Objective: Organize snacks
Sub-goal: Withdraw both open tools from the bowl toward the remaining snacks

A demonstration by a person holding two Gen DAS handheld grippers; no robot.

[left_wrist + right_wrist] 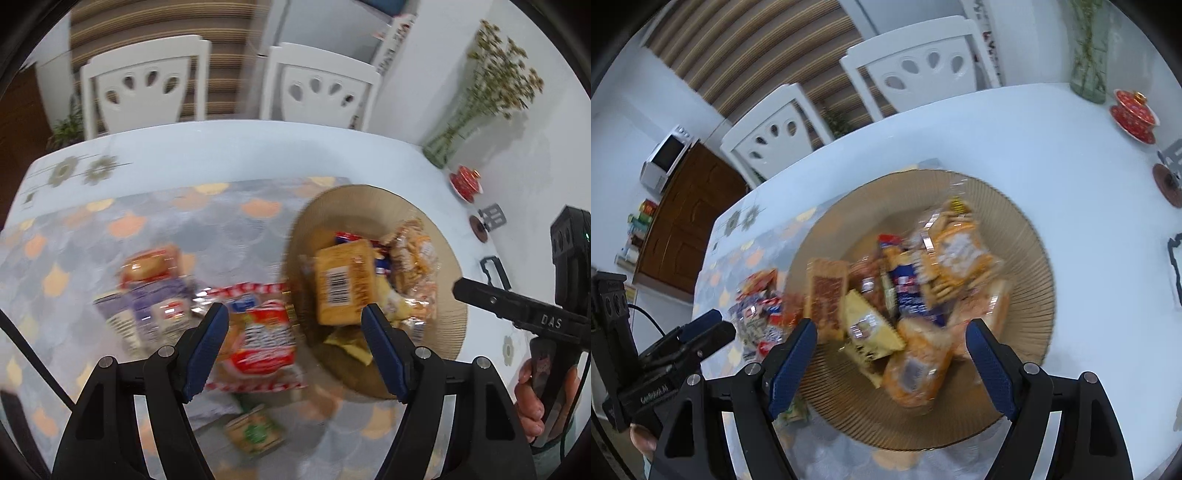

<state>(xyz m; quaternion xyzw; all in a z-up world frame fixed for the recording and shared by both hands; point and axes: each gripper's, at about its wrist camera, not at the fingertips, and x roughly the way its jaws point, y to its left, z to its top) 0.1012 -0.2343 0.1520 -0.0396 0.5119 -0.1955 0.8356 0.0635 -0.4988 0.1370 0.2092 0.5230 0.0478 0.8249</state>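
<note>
Left wrist view: the left gripper [295, 350] stands with jaws apart and nothing pinched between its blue pads.
Loose snacks: a red-and-white striped plastic snack packet [262, 339] lies flat on the scale-patterned tablecloth [147, 229], directly under the jaw gap; a purple-and-white packet [147, 314] lies just left of it, a small green-labelled packet [255, 432] nearer the camera.
Long axis: the striped packet appears to run toward and away from the camera, so the pads would close across its short sides.
Bowl: the ribbed tan round bowl [439, 332] sits right of the gap, already holding packets.
Right wrist view: the right gripper [892, 365] hangs jaws apart, empty, above an orange clear-wrapped bun packet [916, 373] inside the bowl.
Nearer hand: the left gripper, judging from both views, is the one over the loose packets.
</note>
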